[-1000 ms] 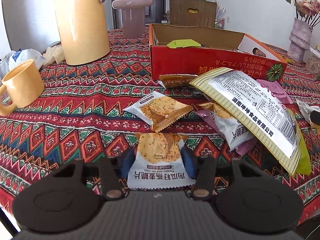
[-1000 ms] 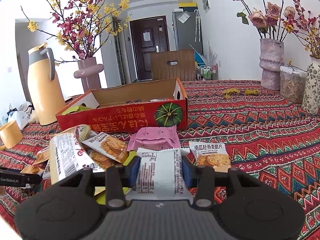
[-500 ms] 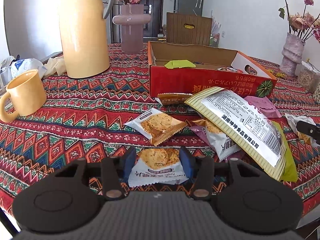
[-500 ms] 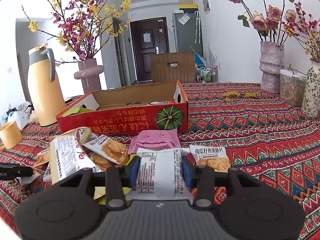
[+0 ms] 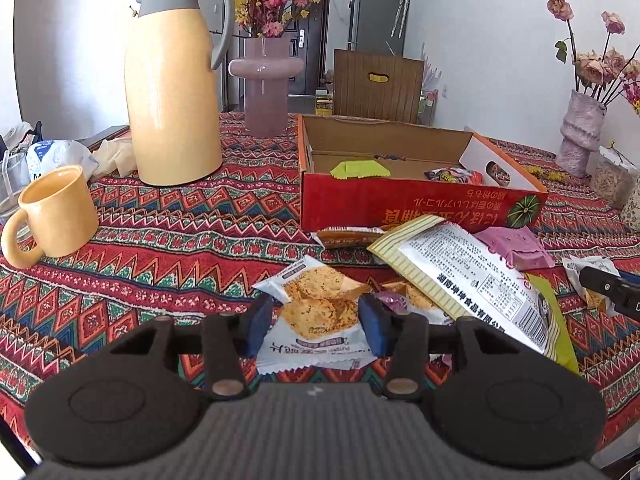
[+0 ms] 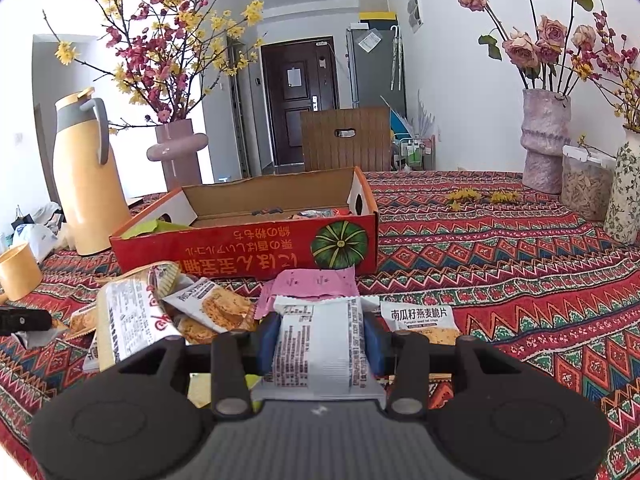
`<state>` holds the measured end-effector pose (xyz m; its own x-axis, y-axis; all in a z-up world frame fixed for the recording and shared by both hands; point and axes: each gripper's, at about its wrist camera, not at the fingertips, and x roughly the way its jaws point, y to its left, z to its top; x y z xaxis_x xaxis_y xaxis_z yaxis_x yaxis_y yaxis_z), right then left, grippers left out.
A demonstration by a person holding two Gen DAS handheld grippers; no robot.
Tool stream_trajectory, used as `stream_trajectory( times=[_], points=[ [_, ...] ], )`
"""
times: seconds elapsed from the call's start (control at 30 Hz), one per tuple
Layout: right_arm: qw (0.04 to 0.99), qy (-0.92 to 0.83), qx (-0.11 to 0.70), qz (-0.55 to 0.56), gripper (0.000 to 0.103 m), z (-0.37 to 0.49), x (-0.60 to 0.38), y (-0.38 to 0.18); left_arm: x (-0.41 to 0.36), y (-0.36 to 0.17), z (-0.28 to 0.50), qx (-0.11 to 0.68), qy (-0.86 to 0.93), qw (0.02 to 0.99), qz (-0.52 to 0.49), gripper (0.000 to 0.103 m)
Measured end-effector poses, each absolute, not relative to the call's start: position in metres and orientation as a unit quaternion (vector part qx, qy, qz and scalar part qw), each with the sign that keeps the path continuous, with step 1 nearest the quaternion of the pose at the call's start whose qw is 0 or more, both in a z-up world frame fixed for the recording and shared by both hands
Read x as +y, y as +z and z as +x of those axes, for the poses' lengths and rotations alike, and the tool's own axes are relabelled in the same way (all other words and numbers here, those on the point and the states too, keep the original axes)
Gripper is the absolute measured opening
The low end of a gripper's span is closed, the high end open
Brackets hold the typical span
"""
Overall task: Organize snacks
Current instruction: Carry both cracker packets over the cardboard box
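1. Red carton [image 5: 416, 204] at the back of the surface [image 5: 168, 240], lid open, one of it. Stiff card, we judge it the drop target. A green packet [image 5: 358, 169] and a dark wrapper [image 5: 454, 176] lie inside; what else is in there we cannot tell.
2. Big striped bag [image 5: 472, 280], one, lying label-up across the heap in front of the carton. Likely light, crinkly and floppy; we'd take it by a sealed end, not the belly.
3. Pink packets: one [image 5: 516, 246] plain beside the big bag, near the carton's front wall. A purple edge under the bag may be a second; cannot tell.
4. Small cracker sachets, white with a biscuit print. We count three free or partly seen: one [image 5: 316, 280] mid-heap, one [image 6: 420, 318] right of the right gripper, one brown [image 5: 348, 236] against the carton wall. More may hide under the big bag.
5. These sachets should be light, slick film, brittle inside. Pinch across the width at mid-pack, gently; too hard cracks the biscuit, and a seam grip lets it swing.
6. Left gripper [image 5: 316, 322]: jaws narrowed on a cracker sachet [image 5: 320, 336], blue pads at both side edges, pack clear of the surface. The jaws have just been closing a little, with the sachet between them.
7. Right gripper [image 6: 320, 334]: jaws pinching a white sachet [image 6: 318, 344], printed back up, film bowed between the pads. Held low, short of the carton.
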<state>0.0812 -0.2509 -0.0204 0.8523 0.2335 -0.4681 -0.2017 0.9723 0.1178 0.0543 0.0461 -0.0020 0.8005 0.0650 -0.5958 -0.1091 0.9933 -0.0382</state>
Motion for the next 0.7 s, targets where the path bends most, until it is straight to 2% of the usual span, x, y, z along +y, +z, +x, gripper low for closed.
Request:
stream_trajectory(
  times=[0.7],
  points=[
    [0.971,0.131,0.199,0.009,0.043,0.150,-0.228,0.024,0.028,0.055,0.124,0.249,0.025,0.968,-0.025,0.049]
  ],
)
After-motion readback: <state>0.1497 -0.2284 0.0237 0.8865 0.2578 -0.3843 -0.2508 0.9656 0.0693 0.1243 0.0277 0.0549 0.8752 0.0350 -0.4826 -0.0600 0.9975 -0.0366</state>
